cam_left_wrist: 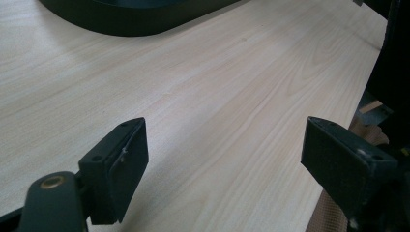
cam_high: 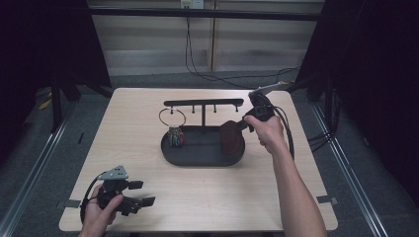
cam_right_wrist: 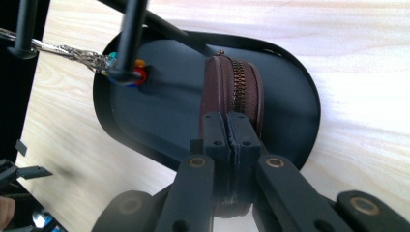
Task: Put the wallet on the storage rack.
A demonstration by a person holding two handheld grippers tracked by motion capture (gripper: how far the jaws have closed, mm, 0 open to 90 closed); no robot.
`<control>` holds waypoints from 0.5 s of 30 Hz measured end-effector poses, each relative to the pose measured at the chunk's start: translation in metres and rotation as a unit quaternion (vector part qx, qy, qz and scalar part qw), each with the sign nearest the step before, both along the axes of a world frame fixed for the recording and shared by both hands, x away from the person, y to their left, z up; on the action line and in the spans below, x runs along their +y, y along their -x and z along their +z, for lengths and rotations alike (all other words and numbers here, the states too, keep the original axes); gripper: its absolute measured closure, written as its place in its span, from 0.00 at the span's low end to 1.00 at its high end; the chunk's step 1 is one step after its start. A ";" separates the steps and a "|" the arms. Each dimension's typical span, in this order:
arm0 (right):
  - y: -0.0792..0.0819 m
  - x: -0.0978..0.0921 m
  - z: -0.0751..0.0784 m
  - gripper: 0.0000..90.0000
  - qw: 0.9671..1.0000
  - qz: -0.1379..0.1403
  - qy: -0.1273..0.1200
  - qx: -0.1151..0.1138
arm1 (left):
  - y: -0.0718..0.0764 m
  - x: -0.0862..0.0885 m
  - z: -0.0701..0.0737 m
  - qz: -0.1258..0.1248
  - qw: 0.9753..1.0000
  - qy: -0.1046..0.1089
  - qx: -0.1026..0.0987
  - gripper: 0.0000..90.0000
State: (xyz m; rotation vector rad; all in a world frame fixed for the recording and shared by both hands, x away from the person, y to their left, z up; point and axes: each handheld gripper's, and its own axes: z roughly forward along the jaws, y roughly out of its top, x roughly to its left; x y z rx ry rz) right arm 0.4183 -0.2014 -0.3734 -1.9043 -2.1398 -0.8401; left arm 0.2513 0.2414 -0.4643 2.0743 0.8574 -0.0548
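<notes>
Two jaws clenched on round brown zipped pouch (cam_right_wrist: 235, 92), possibly leather, over black oval tray (cam_right_wrist: 159, 125), left gripper (cam_left_wrist: 225, 159) released.

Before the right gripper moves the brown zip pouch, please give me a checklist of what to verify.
1. Right gripper jaws shut on the brown pouch: ok.
2. Pouch zip closed: ok.
3. Pouch over the black tray: ok.
4. Pouch free of the stand's hook bar: cannot tell.
5. Key ring apart from the pouch: ok.
6. Left gripper open, out of the way near the table edge: ok.
</notes>
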 end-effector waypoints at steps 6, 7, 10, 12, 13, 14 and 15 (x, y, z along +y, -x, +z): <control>-0.001 0.003 -0.010 0.97 1.000 -0.009 -0.017 -0.009 | 0.000 0.000 0.000 0.000 1.000 -0.002 0.000 0.19; -0.001 0.003 -0.012 0.97 1.000 -0.012 -0.018 -0.008 | 0.000 0.000 0.000 0.000 1.000 -0.001 0.000 0.19; -0.001 0.005 -0.019 0.97 0.999 -0.014 -0.032 -0.006 | 0.000 0.000 0.000 0.002 1.000 -0.001 0.001 0.19; -0.002 0.006 -0.024 0.97 0.999 -0.011 -0.032 -0.004 | 0.000 0.000 0.000 0.002 1.000 -0.001 0.001 0.19; -0.002 0.006 -0.026 0.97 0.999 -0.014 -0.036 -0.003 | 0.000 0.000 0.000 0.002 1.000 -0.001 0.001 0.19; -0.002 0.006 -0.028 0.97 0.999 -0.014 -0.036 -0.002 | -0.001 0.000 0.000 0.002 1.000 -0.001 0.001 0.19; -0.003 0.006 -0.030 0.97 0.999 -0.015 -0.038 -0.001 | -0.001 0.000 0.000 0.002 1.000 -0.002 0.001 0.19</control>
